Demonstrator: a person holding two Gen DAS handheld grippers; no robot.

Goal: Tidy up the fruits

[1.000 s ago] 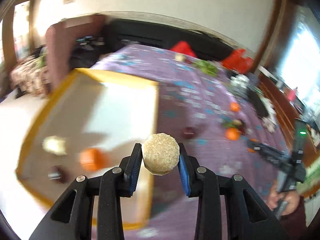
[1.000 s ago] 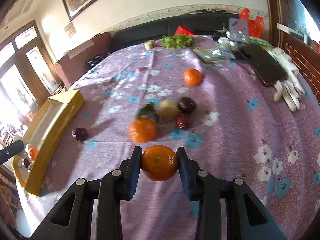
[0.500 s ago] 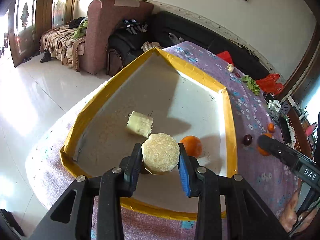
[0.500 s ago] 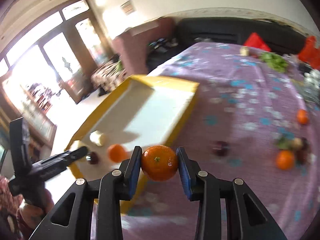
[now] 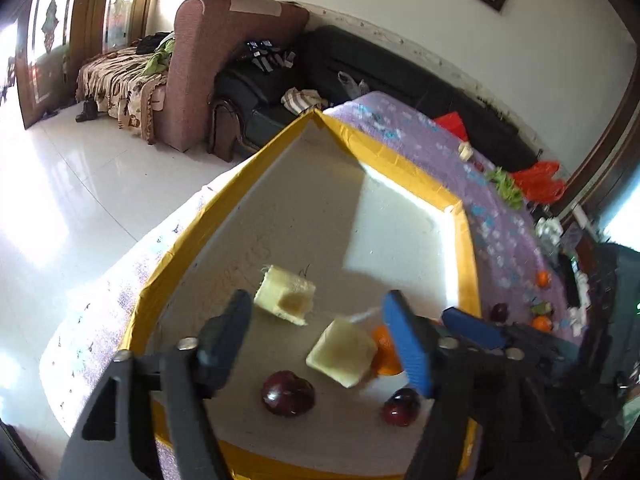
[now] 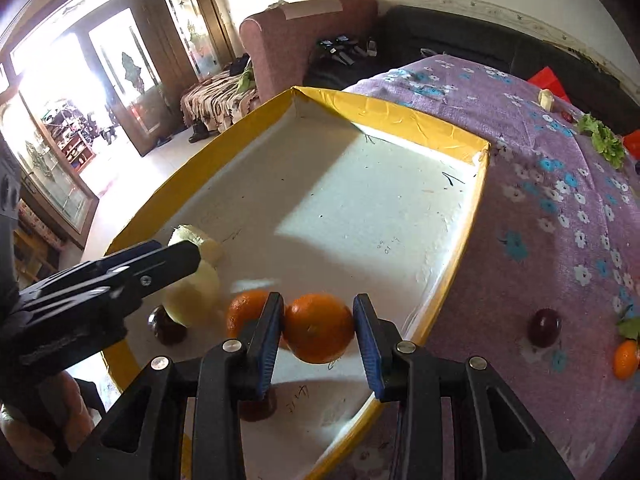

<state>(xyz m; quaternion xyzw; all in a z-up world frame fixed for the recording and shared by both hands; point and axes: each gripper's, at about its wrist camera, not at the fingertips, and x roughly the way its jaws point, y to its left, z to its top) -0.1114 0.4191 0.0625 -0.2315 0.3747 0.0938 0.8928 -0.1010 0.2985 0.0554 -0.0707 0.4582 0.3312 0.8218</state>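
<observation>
A yellow-rimmed tray (image 5: 224,188) with a white floor sits at the table's near corner. My left gripper (image 5: 316,332) is open above it; a pale yellow fruit chunk (image 5: 342,350) lies free below its jaws, beside another chunk (image 5: 286,298), an orange (image 5: 384,354) and two dark plums (image 5: 288,394). My right gripper (image 6: 318,334) is shut on an orange (image 6: 318,328) over the tray (image 6: 400,116), next to another orange (image 6: 246,312). The left gripper shows in the right wrist view (image 6: 120,276).
On the purple flowered tablecloth (image 6: 560,184) lie a dark plum (image 6: 544,326), an orange (image 6: 626,356) and green lettuce (image 6: 604,140). A brown armchair (image 5: 224,64) and a black sofa (image 5: 400,64) stand behind the table. White tiled floor is at the left.
My left gripper opened and let go of the pale chunk, which now lies in the tray. My right gripper carried its orange over the tray's near end.
</observation>
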